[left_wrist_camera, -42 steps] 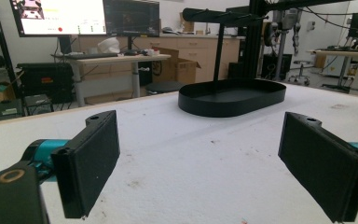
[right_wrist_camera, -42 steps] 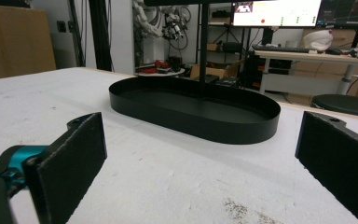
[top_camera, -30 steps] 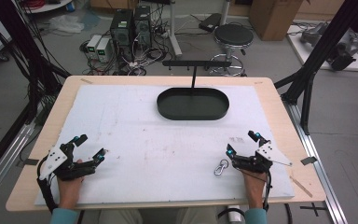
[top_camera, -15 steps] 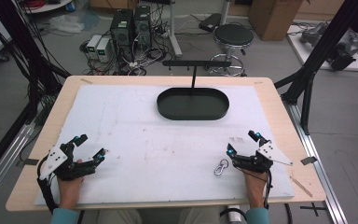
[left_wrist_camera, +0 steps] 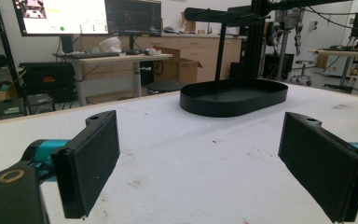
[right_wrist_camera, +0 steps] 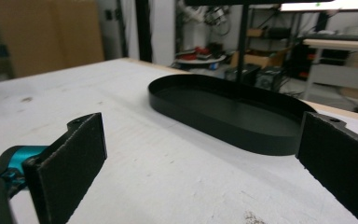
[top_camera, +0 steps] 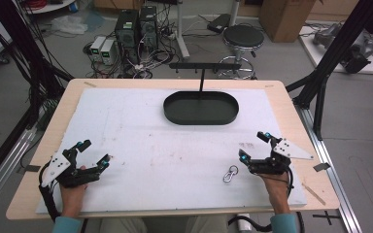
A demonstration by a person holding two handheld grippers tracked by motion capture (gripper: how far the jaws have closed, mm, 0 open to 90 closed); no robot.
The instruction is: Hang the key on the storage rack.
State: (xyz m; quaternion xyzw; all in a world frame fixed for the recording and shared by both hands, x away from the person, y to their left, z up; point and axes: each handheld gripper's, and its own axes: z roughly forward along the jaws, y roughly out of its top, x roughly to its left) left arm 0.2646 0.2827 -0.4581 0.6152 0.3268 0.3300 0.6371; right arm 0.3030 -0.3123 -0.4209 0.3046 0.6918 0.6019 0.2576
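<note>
A black oval tray (top_camera: pixel 200 108) with an upright T-shaped rack (top_camera: pixel 202 66) stands at the table's far middle; it also lies ahead in the left gripper view (left_wrist_camera: pixel 233 97) and the right gripper view (right_wrist_camera: pixel 228 114). A small silver carabiner (top_camera: pixel 230 173) lies flat on the white mat near the front, just left of my right gripper (top_camera: pixel 254 146). That gripper is open and holds nothing. My left gripper (top_camera: pixel 93 152) rests at the front left, also open and holding nothing. Both sets of black pads stand wide apart (left_wrist_camera: pixel 93 163) (right_wrist_camera: pixel 67 170).
The white mat (top_camera: pixel 175 145) covers most of the wooden table (top_camera: pixel 291 111). Black frame struts rise at the left and right sides. A stool (top_camera: pixel 243 36), computers and cables stand on the floor beyond the far edge.
</note>
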